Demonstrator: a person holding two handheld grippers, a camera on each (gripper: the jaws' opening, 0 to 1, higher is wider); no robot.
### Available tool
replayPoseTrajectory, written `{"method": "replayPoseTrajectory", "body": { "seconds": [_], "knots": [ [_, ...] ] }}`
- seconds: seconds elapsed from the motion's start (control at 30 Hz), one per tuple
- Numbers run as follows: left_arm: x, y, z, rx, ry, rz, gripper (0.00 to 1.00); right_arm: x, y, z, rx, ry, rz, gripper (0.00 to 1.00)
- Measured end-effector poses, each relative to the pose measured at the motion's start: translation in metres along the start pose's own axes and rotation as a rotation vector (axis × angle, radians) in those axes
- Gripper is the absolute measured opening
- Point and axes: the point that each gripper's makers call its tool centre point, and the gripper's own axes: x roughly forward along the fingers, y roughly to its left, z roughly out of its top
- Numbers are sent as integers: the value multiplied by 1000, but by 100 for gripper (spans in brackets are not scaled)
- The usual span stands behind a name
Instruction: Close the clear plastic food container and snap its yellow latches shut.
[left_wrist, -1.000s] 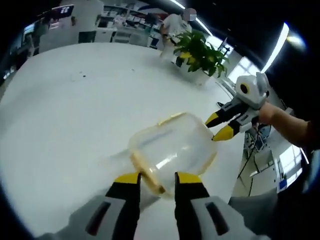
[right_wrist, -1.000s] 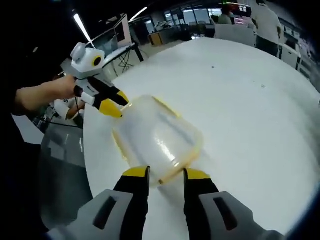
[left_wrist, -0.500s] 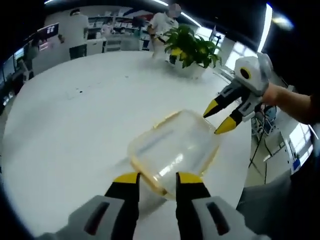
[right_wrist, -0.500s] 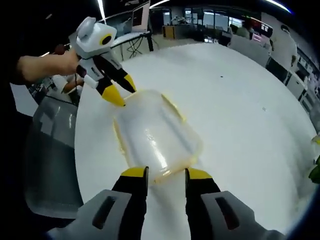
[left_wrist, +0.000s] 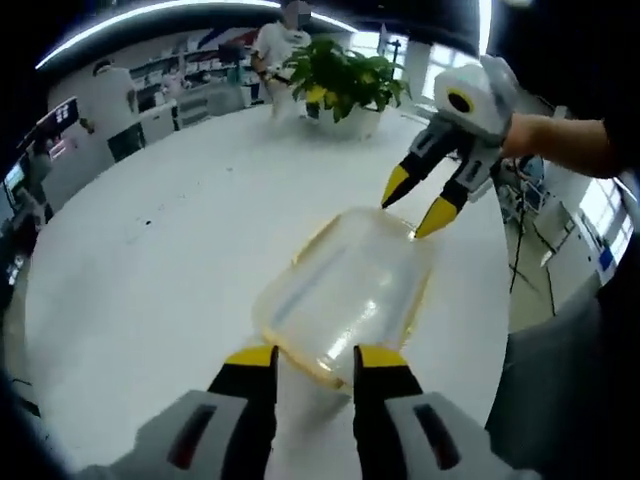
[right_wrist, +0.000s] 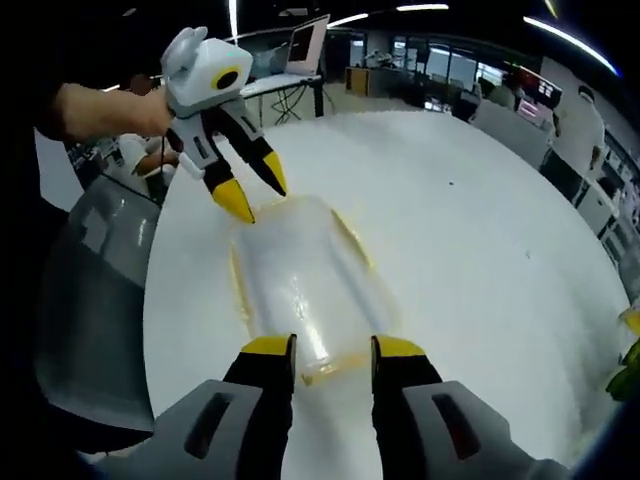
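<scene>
A clear plastic food container (left_wrist: 345, 290) with a yellowish rim lies on the white table (left_wrist: 150, 260). My left gripper (left_wrist: 313, 360) is open, and the container's near end sits just beyond its yellow tips. My right gripper (left_wrist: 415, 203) comes in from the upper right, open, with its tips at the container's far corner. In the right gripper view the same container (right_wrist: 305, 285) lies lengthwise ahead of my open right gripper (right_wrist: 333, 350). A yellow latch (right_wrist: 350, 237) runs along its right side. The left gripper (right_wrist: 257, 195) hangs open over the far left corner.
A potted green plant (left_wrist: 345, 80) stands at the table's far edge, with people and desks behind it. The table's rim (left_wrist: 500, 300) curves close to the container on the right. A grey chair (right_wrist: 90, 300) stands just off the table edge.
Both cameras have swung and risen around the container, which stays in place on the table. Each gripper still sits open at its own end of the container.
</scene>
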Motion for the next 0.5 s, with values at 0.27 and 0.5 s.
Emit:
{"method": "replayPoseTrajectory", "body": {
  "seconds": [0.27,0.5],
  "knots": [
    [10,-20,20,117,-17,-53,22,11,11,20,-60,-43,40,31],
    [17,-24,32,163,-17,-84,23,19,14,32,-70,-60,54,34]
  ]
}}
